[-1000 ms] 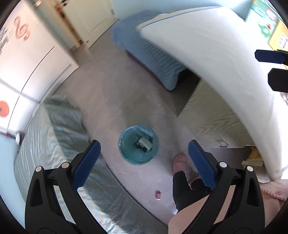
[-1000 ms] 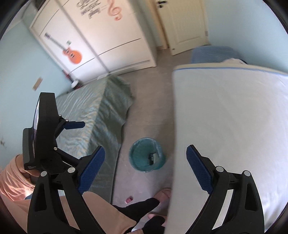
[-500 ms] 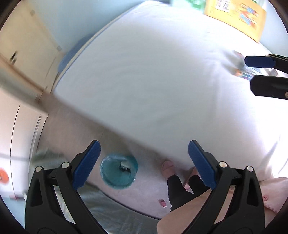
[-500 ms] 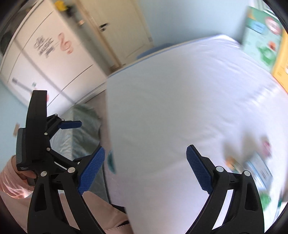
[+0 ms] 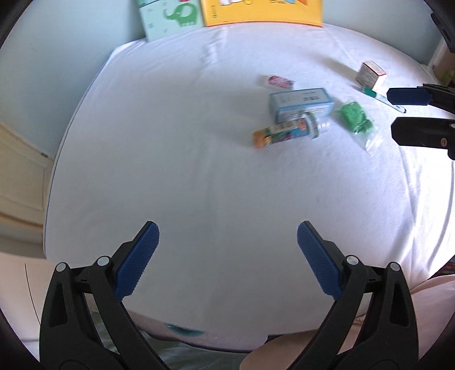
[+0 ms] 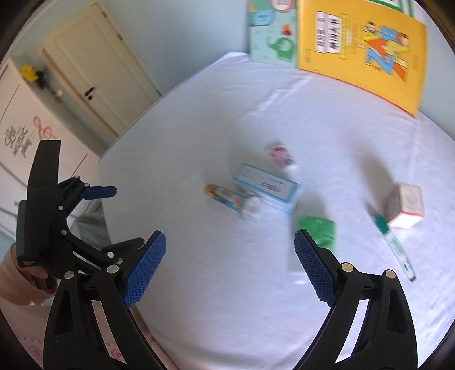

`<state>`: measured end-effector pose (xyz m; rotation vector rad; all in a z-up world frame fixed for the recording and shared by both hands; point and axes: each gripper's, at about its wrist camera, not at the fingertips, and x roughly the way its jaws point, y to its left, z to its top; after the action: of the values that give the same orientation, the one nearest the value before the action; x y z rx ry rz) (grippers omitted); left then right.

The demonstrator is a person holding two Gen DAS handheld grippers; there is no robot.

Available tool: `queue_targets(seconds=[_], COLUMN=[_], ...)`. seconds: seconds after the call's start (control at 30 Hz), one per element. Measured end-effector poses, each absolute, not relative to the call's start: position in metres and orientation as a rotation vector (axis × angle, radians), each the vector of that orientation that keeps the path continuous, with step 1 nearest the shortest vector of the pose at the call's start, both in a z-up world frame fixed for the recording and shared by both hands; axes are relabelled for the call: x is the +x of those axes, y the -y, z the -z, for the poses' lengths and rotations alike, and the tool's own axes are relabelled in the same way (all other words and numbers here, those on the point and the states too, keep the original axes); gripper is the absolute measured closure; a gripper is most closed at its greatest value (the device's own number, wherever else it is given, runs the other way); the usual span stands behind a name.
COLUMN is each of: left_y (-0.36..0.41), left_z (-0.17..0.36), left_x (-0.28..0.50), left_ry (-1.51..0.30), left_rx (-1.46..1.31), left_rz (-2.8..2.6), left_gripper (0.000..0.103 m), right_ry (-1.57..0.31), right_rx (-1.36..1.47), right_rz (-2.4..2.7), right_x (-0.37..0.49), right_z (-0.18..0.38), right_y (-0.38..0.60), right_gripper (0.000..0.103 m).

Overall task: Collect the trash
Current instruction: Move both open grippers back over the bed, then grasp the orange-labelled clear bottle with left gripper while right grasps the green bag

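Trash lies scattered on a white bed (image 5: 199, 159) (image 6: 199, 119). There is a light blue box (image 5: 300, 102) (image 6: 267, 190), a colourful tube (image 5: 287, 132) (image 6: 230, 199), a green bag (image 5: 354, 116) (image 6: 317, 229), a pink wrapper (image 5: 278, 82) (image 6: 280, 153), a small white carton (image 5: 369, 74) (image 6: 405, 206) and a green pen (image 5: 379, 98) (image 6: 394, 244). My left gripper (image 5: 227, 259) (image 6: 111, 216) is open over the near part of the bed, empty. My right gripper (image 6: 230, 267) (image 5: 406, 113) is open and empty, close to the green bag.
A yellow book (image 6: 361, 48) (image 5: 261, 11) and a mint elephant book (image 6: 270, 31) (image 5: 170, 20) lean on the wall behind the bed. A sliver of the teal bin (image 5: 184, 331) shows under the bed edge. A cream door (image 6: 93, 74) stands left.
Both views have swung up from the floor and the teal bin onto the bed top. The trash items are now in front of both open grippers.
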<state>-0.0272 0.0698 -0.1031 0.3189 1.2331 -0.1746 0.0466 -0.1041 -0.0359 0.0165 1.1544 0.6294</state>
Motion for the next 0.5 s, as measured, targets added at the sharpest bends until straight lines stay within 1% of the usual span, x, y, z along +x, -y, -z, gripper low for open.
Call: queue_targets(seconds=[0.2,0.5], left_y=[-0.041,-0.019], left_z=[0.109,0.132], left_x=[-0.002,0.030], left_ry=[-1.230,-1.261], left_rx=[0.398,0.481], left_rz=[0.248,0.326], left_gripper=[0.007,0.007], right_ry=[-1.174,-1.212], right_rx=[0.052,0.066], right_rz=[-0.545,-0.499], right_x=[0.049,0.054], right_z=[0.048,0.068], right_y=[0.148,0.159], right_gripper=[0.012,0.012])
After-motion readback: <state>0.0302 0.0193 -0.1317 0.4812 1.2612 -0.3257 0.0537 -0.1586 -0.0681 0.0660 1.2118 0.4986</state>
